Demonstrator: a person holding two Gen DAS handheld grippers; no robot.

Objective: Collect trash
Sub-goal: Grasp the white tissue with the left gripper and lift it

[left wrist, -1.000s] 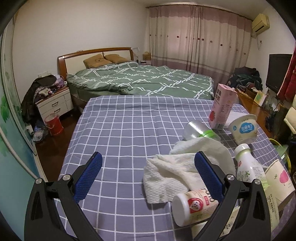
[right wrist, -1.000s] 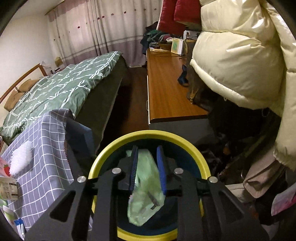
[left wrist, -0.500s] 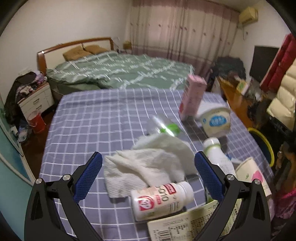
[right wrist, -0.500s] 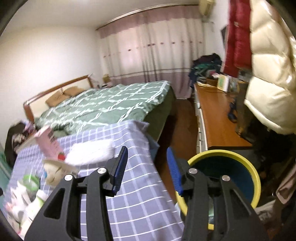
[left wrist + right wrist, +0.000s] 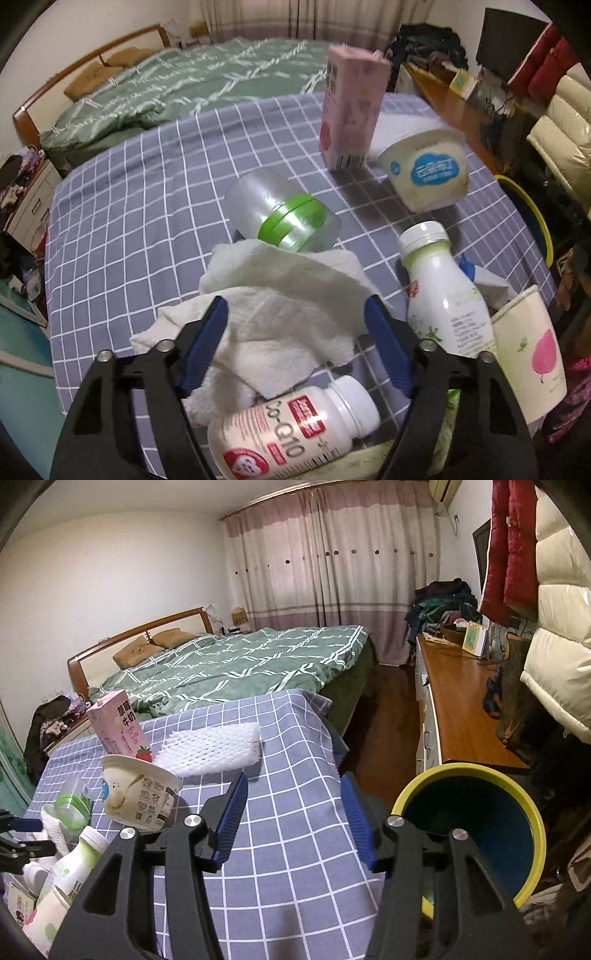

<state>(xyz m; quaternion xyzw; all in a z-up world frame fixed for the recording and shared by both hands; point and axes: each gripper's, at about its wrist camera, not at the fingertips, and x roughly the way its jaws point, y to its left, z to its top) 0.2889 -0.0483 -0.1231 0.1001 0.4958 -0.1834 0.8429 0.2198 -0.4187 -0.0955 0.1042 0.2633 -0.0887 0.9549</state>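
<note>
1. The left tool is seen in the lower middle of the left wrist view, pointed steeply down at the bench, which is covered in a grey-blue checked cloth. Its blue pads are apart and closing, and the crumpled white tissue is between them; whether the pads already touch it cannot be told.
2. A white supplement bottle is seen lying on its side at the bottom centre of that view, just below the tissue and between the tool's black arms.
3. A clear container with a green band is seen lying just above the tissue, at the centre of the frame.
4. A white drink bottle is seen lying at the right, with a paper cup with a pink leaf print just beside it at the lower right.
5. A pink carton is seen standing upright at the upper middle, with a tipped white yogurt tub close to its right.
6. The right tool is seen in the lower middle of the right wrist view. Its jaws are apart and opening, and nothing is between them; only the bench's edge and the floor are seen past them.
7. A bin with a yellow rim is seen at the lower right of that view, on the floor beside the bench.
8. A white foam net sleeve is seen lying on the bench at the centre left, to the right of the carton.
</note>
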